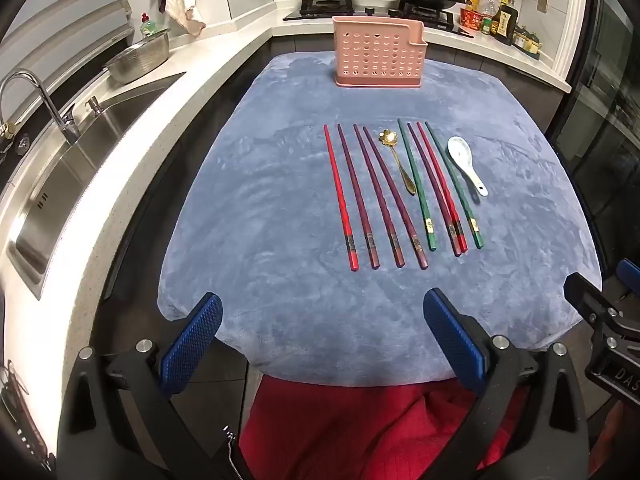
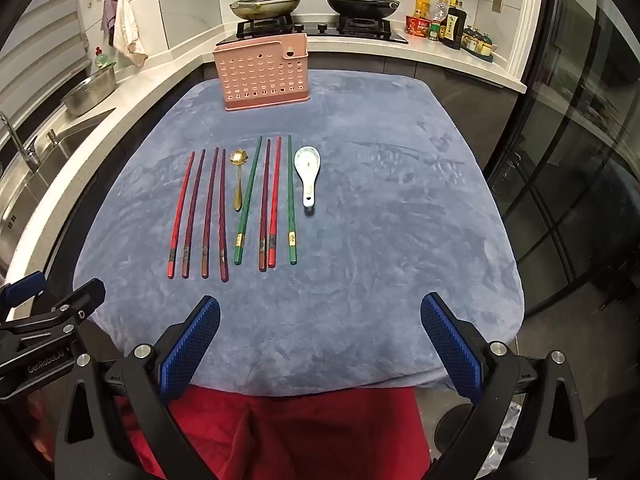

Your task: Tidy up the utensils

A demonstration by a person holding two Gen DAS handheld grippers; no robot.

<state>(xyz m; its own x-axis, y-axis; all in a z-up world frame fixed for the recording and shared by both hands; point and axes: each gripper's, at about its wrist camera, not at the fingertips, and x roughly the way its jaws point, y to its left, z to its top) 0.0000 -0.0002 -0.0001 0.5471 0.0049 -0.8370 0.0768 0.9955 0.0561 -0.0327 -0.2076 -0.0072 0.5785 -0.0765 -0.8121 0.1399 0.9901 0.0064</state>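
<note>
Blue cloth-covered table [image 1: 280, 208], in a kitchen. Along the far edge, near its middle: pink perforated utensil holder [image 1: 378, 52], upright, seemingly empty.

Mid-surface, well short of the holder: a row of eight chopsticks and two spoons, all lying flat, thick ends toward the near edge, tips toward the far edge. From the left side of the row:
- red chopstick [image 1: 340, 200]
- three dark purple chopsticks [image 1: 380, 196], fanned slightly, not touching
- gold spoon [image 1: 396, 160], flower-shaped bowl toward the far edge, shorter than the sticks
- green chopstick [image 1: 416, 186]
- purple and red pair [image 1: 440, 192], lying just beside each other, apparently touching at the thick ends
- second green chopstick [image 1: 454, 186]
- white ceramic spoon [image 1: 464, 164], at the right end, bowl toward the far edge, handle toward the near-right.

Left gripper [image 1: 322, 330]: above the near edge, tilted down, jaws spread to their widest, nothing between the blue pads. Right gripper [image 2: 320, 332]: likewise over the near edge, jaws fully apart, holding nothing. Both well apart from the row.

Below the near edge: red cloth [image 2: 296, 428].

Beyond the table: steel sink [image 1: 80, 152] with tap on the left counter, colander [image 1: 140, 58] beside it, two lidded pans on the stove [image 2: 312, 26], bottles [image 2: 444, 20] at the right.
</note>
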